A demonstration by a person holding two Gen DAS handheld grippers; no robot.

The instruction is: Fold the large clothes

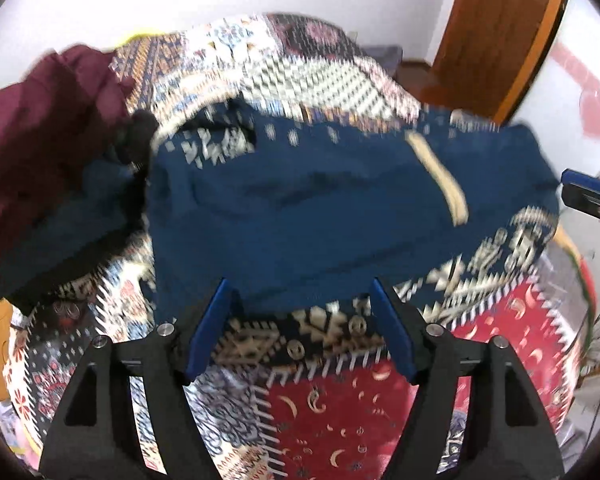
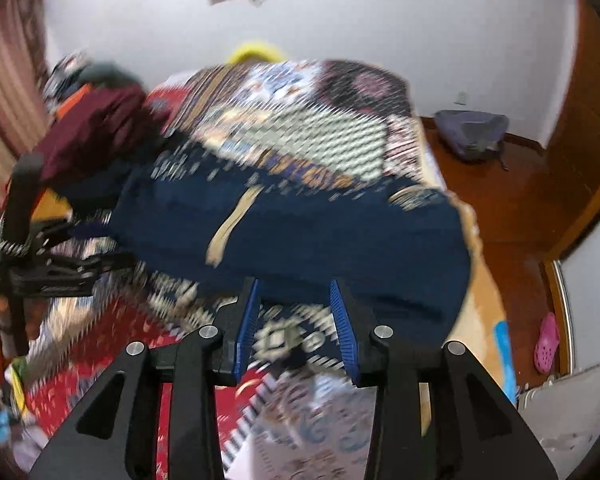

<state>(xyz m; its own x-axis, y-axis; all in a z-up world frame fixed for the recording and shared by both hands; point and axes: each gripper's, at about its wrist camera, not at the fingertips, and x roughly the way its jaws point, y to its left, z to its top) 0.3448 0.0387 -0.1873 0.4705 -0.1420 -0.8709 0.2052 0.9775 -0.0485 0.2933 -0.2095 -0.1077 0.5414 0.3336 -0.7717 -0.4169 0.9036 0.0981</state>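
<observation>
A dark blue garment (image 1: 320,216) with a cream stripe (image 1: 440,176) lies spread across the patterned bedspread (image 1: 328,400); it also shows in the right wrist view (image 2: 320,232). My left gripper (image 1: 300,292) is open and empty, its blue pads just short of the garment's near edge. My right gripper (image 2: 296,292) is open and empty at the garment's near edge; it also shows at the right rim of the left wrist view (image 1: 588,196). Both views are motion-blurred.
A maroon garment (image 1: 48,120) is heaped at the bed's left with other clothes (image 2: 96,80). A grey bag (image 2: 472,132) lies on the wooden floor by the wall. A wooden door (image 1: 500,40) stands at the right. A pink shoe (image 2: 546,342) lies by the bed.
</observation>
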